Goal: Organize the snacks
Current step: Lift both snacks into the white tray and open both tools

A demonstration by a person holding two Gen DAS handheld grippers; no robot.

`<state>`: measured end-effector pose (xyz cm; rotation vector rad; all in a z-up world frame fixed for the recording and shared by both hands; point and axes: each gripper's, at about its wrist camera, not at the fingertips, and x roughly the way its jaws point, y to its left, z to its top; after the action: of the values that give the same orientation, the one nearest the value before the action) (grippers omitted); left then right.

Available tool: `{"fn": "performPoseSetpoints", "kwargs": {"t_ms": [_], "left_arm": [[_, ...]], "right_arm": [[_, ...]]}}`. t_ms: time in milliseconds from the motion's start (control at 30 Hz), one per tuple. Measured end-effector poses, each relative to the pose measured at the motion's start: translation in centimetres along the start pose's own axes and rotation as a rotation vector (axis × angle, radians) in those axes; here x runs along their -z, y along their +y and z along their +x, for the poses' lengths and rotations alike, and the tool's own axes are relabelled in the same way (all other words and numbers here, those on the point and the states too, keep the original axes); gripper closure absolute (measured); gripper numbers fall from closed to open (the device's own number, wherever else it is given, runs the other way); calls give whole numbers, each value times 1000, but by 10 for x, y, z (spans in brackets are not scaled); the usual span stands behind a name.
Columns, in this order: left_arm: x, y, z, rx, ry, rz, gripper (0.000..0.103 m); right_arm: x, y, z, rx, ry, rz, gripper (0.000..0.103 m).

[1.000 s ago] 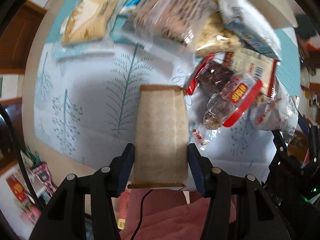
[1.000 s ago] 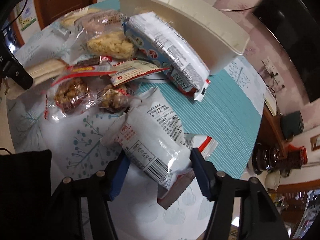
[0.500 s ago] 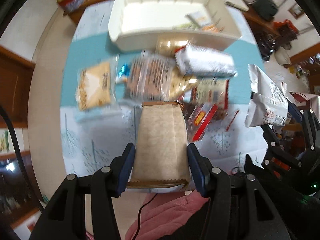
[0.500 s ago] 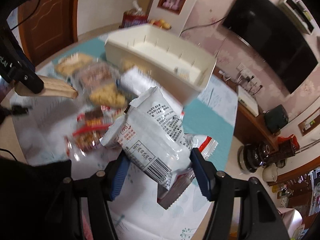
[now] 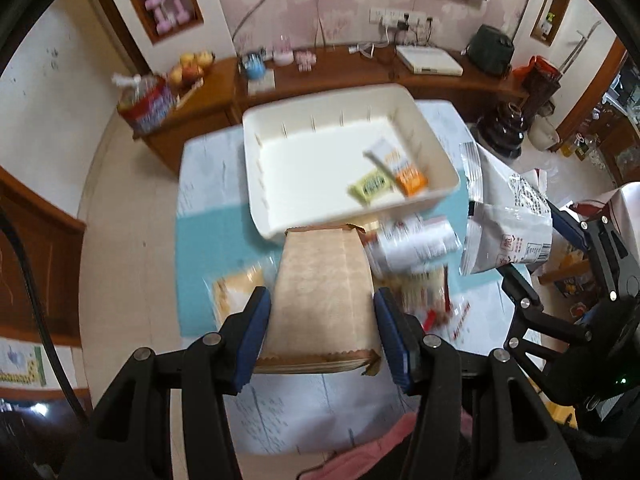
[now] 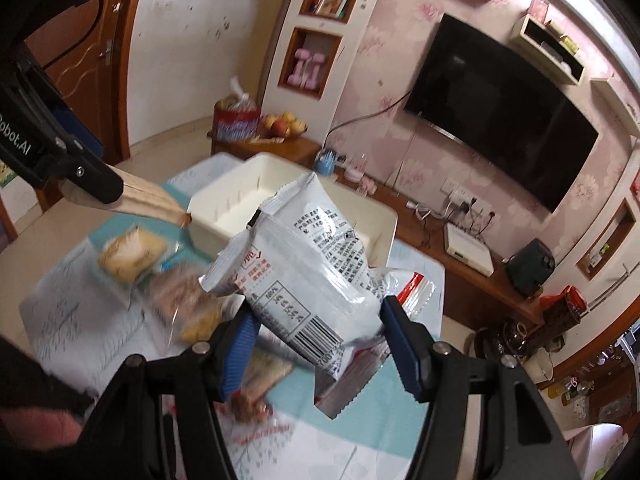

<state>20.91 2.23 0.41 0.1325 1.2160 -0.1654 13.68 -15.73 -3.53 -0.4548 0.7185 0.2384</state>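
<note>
Left tongs (image 5: 322,330) gripping brown packet (image 5: 322,292), right tongs (image 6: 316,344) gripping white bag (image 6: 308,272)

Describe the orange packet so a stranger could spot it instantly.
Find the white bin at the table's far end. Inside, against its right wall, lies the orange packet. It is the only orange one, beside a green packet.

Left gripper (image 5: 322,330) clamps brown paper packet (image 5: 322,300) above table; white bin (image 5: 344,160) ahead (two small packs inside).
</note>
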Motion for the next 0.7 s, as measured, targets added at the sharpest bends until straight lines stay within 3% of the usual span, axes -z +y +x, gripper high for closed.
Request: {"fn": "performPoseSetpoints", "kwargs": {"t_ms": [267, 533, 700], "left_arm": [[-39, 22, 8, 1, -63, 2, 51], [-65, 38, 44, 107, -130, -43, 51], [-78, 43, 71, 142, -191, -47, 51]], "right_arm": [[-33, -8, 26, 51, -37, 48, 41], [-51, -13, 69, 78, -29, 82, 41], [-55, -20, 103, 43, 7, 160, 40]]}}
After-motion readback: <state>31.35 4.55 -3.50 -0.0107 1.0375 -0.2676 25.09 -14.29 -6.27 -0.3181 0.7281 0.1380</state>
